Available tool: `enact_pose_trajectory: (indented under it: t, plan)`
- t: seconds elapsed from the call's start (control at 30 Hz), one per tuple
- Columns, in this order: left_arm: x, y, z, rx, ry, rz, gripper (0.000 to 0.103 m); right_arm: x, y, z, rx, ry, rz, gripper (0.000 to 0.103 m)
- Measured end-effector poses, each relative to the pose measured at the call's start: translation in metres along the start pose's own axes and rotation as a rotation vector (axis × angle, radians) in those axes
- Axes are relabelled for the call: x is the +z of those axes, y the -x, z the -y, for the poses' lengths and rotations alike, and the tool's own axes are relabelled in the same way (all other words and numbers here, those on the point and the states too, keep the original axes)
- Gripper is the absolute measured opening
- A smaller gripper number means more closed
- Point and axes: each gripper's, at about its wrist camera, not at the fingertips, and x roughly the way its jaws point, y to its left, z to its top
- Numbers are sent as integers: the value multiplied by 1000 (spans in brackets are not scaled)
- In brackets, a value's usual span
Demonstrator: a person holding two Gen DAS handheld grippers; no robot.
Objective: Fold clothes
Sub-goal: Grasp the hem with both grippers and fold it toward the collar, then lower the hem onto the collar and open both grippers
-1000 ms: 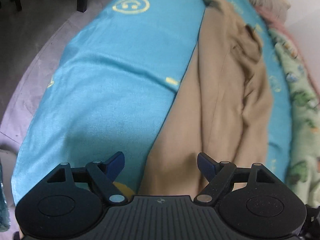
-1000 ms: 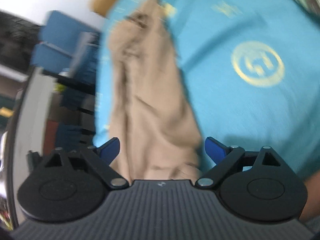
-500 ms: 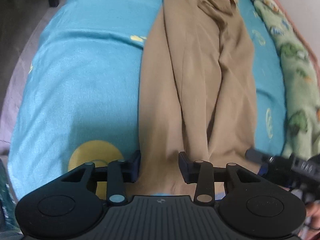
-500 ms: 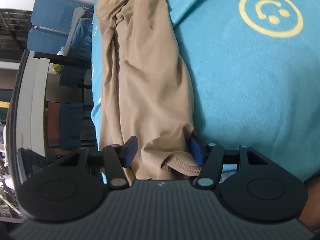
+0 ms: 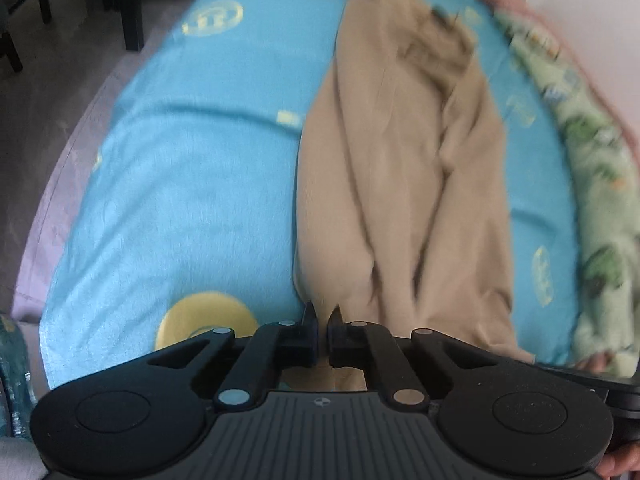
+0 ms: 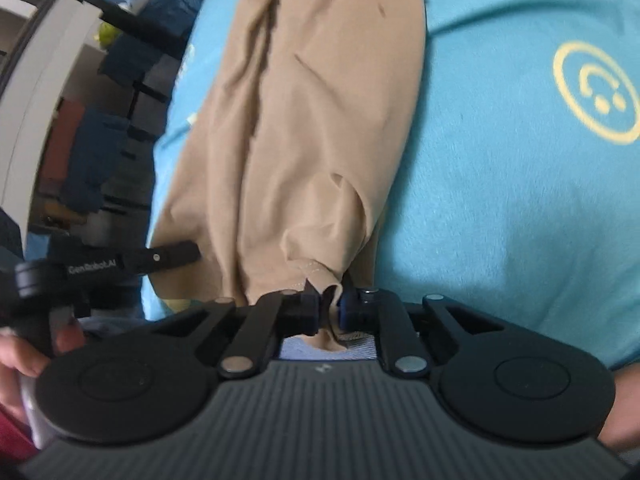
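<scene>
A bed [image 5: 192,184] was covered by a bright blue blanket [image 6: 500,200] printed with yellow smiley faces. A green patterned blanket [image 5: 600,208] was bunched along its far side in the left wrist view, with a pale wall behind it. Grey floor and dark furniture legs [image 5: 132,20] were seen beyond the bed's near edge. In the right wrist view, white shelving [image 6: 44,92] and dark blue items were seen past the bed.

The tan garment [image 5: 404,184] was laid lengthwise on the blue blanket, rumpled at its far end. Both views were softened by motion blur, so what kind of clothing it was could not be told. Its near hem was cut off behind the claw bodies.

The left claw [image 5: 321,322] was angled steeply down at the garment's near left corner, its jaws clenched almost together. A sliver of tan cloth was seen in the narrow gap, so the edge was taken to be gripped. The right claw [image 6: 329,300] was likewise pointed downward and clenched on a puckered fold of the hem, which was pinched between the black and blue pads. The left claw's handle was seen at the left edge of the right wrist view, held by a hand [image 6: 24,356].
</scene>
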Motion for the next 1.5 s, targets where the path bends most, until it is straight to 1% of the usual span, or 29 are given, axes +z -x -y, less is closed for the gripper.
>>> enact_pose_trajectory:
  t: [0.07, 0.13, 0.2, 0.3, 0.33, 0.43, 0.53, 0.63, 0.67, 0.73, 0.8, 0.83, 0.9, 1.0, 1.07, 1.23, 1.37, 1.5]
  plan:
    - [3, 19, 0, -73, 65, 70, 4, 2, 26, -6, 17, 7, 56, 11]
    - [18, 29, 14, -164, 133, 138, 4, 5, 59, -11, 33, 25, 125, 11]
    - [23, 53, 20, -249, 179, 197, 4, 9, 92, -19, 49, 47, 195, 11]
    - [23, 91, 30, -345, 199, 278, 4, 9, 142, -33, 77, 85, 298, 10]
    - [19, 102, 34, -364, 198, 296, 4, 8, 153, -40, 84, 92, 328, 10]
    - [4, 130, 45, -398, 188, 333, 4, -13, 181, -40, 110, 104, 384, 9]
    - [-33, 146, 44, -404, 171, 344, 4, -36, 192, -37, 122, 131, 405, 9]
    - [-76, 147, 37, -408, 204, 306, 4, -79, 201, -22, 139, 145, 396, 9]
    - [-83, 143, 36, -400, 205, 287, 4, -90, 201, -19, 139, 144, 384, 9]
    - [-79, 135, 37, -376, 190, 281, 4, -103, 198, -14, 131, 134, 358, 9]
    - [-64, 127, 45, -344, 180, 277, 4, -104, 195, -13, 116, 123, 344, 9]
    - [-55, 123, 50, -327, 173, 274, 4, -97, 193, -15, 104, 119, 352, 9]
    - [-34, 116, 62, -285, 146, 278, 4, -76, 190, -20, 79, 111, 380, 9]
    - [7, 108, 79, -227, 101, 317, 4, -38, 186, -25, 55, 96, 426, 9]
    - [34, 100, 90, -188, 78, 340, 4, -11, 179, -32, 35, 108, 459, 9]
    - [98, 67, 120, -69, -3, 398, 4, 61, 147, -40, -4, 111, 501, 9]
    - [138, 26, 136, 16, -65, 432, 4, 112, 111, -36, -50, 93, 512, 10]
    - [167, -32, 133, 71, -111, 435, 4, 152, 62, -22, -111, 95, 503, 10]
